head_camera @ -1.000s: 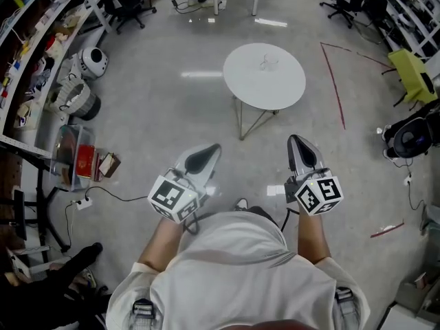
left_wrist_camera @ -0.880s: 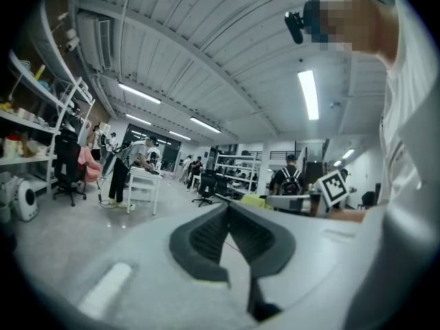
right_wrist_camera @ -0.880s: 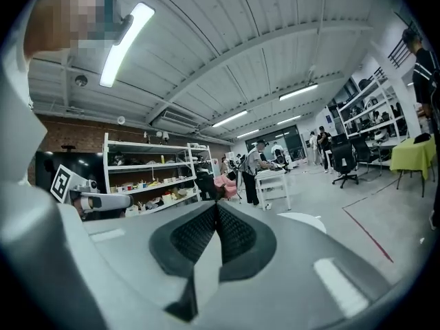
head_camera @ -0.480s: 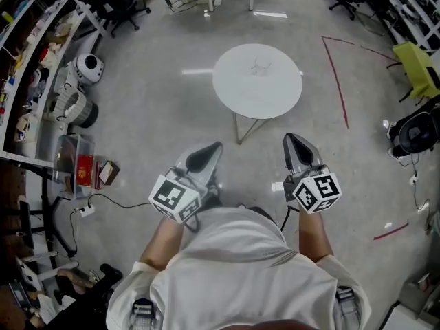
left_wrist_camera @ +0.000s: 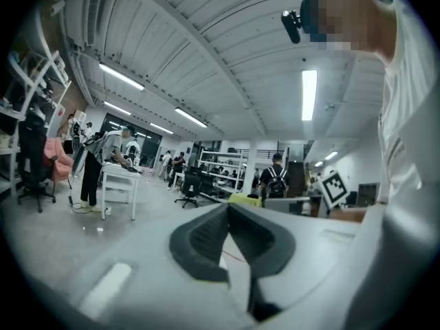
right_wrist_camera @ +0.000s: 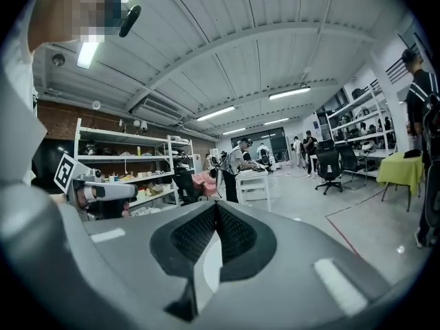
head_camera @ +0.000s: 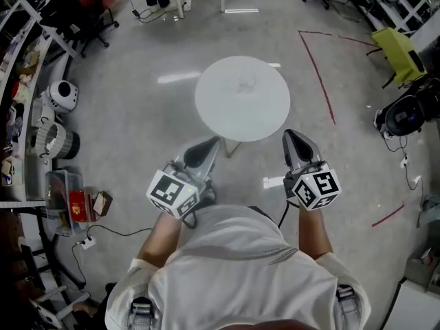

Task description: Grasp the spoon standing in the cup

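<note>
A round white table (head_camera: 242, 119) stands ahead on the grey floor. On its far half sits a small clear cup (head_camera: 246, 83); it is too faint to make out a spoon in it. My left gripper (head_camera: 210, 145) and right gripper (head_camera: 292, 136) are held side by side in front of my body. Their tips reach the table's near edge in the head view, well short of the cup. Both point upward and forward. In the left gripper view the left gripper (left_wrist_camera: 228, 208) is shut on nothing. The right gripper (right_wrist_camera: 216, 208) is likewise shut and empty. Neither gripper view shows the table or cup.
Shelving and clutter line the left side, with a white round device (head_camera: 60, 95), a basket (head_camera: 52, 143) and a clear box (head_camera: 74, 199) on the floor. A red tape line (head_camera: 317, 81) runs right of the table. A yellow-green chair (head_camera: 399, 50) stands far right. People work at benches beyond.
The table has drawn nearer and lower in the head view as the person walked toward it. Both grippers keep the same pose and stay shut.
</note>
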